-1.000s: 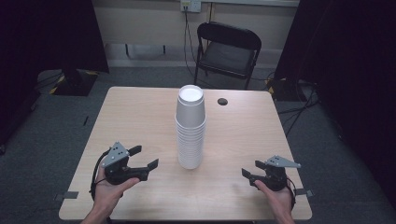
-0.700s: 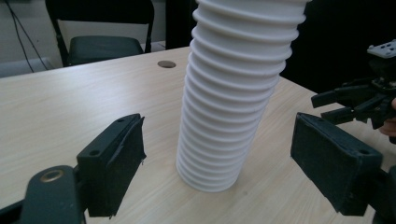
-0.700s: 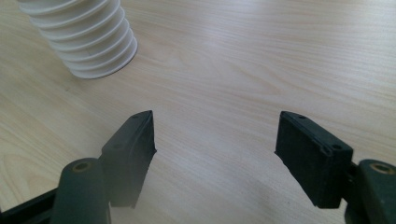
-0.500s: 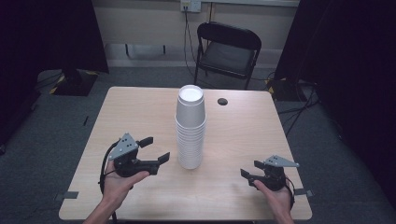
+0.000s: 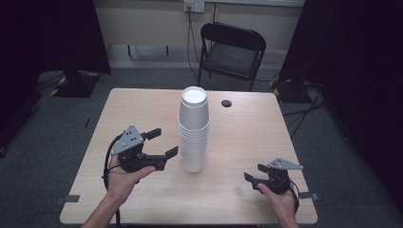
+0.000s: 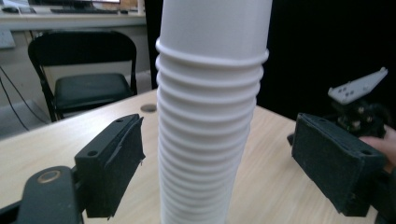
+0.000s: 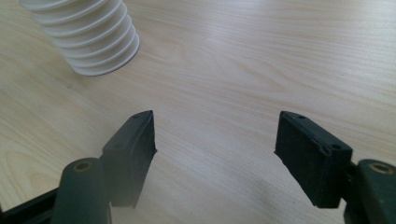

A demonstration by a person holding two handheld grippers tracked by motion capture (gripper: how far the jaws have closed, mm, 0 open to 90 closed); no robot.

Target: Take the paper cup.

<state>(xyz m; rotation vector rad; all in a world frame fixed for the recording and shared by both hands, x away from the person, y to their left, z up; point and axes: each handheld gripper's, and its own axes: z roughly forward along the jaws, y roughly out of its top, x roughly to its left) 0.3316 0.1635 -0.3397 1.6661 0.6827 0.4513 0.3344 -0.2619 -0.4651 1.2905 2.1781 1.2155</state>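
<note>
Cup stack point(image 5: 194, 130) stands tall; left gripper point(image 5: 160, 144), jaws wide, nothing held, flanks it. An off-centre nudge risks toppling.

White cup stack point(image 5: 194, 130); light wood-grain table point(image 5: 256, 128); black chair point(image 5: 231, 50); black hand-held gripper pads point(image 6: 123, 161).
</note>
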